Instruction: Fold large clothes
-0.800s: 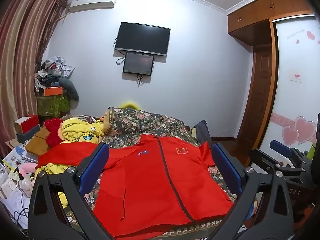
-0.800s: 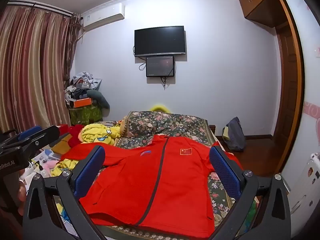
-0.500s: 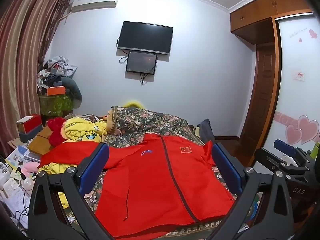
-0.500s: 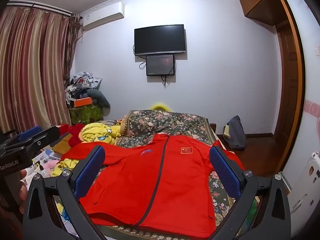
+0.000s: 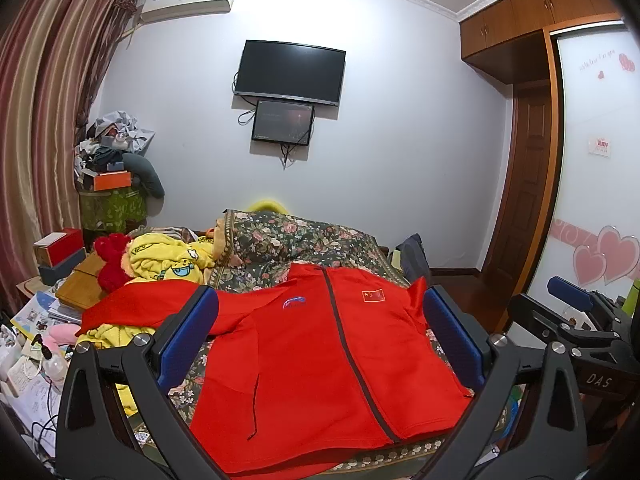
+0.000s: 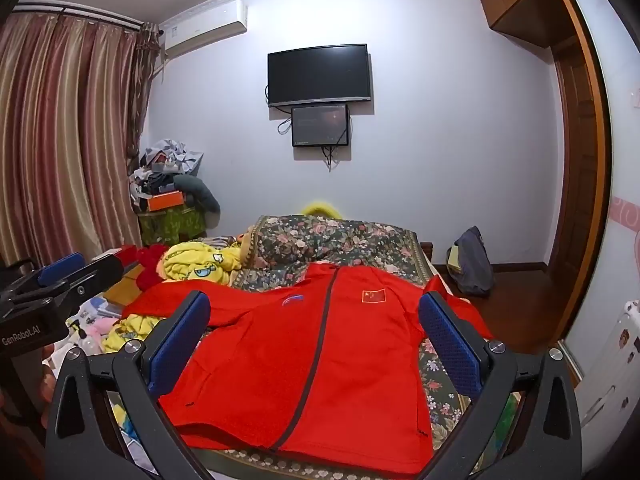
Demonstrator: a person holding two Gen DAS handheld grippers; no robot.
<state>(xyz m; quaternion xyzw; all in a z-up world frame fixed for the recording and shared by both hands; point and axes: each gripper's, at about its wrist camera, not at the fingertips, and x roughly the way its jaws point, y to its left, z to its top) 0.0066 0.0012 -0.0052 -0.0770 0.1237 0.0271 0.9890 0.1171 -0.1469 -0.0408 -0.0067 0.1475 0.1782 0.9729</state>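
A: Left wrist view first. What does it show?

B: The left gripper point(image 5: 320, 336) hangs above the near end of the bed point(image 5: 296, 240), its 2 blue-padded fingers point(image 5: 188, 336) spread wide and grasping nothing. The red jacket point(image 5: 320, 364) lies flat on the floral bedspread, front up and zipped, collar toward the far wall. 1 sleeve point(image 5: 140, 308) stretches out to the left over a heap of yellow clothing point(image 5: 168, 260). The right gripper point(image 5: 576, 320) shows at the right edge, off the bed.

A: And the right wrist view?

B: The right gripper point(image 6: 316, 340) also hangs over the near edge of the bed point(image 6: 332, 236), its 2 fingers point(image 6: 448, 340) released and wide apart, touching no cloth. The red jacket point(image 6: 312, 356) fills the space between them, its hem nearest the camera and the other sleeve point(image 6: 460, 312) falling toward the right side of the bed. The left gripper point(image 6: 56, 284) sits at the left edge. A television point(image 6: 318, 74) hangs on the far wall, with a smaller screen point(image 6: 320, 126) just below it.
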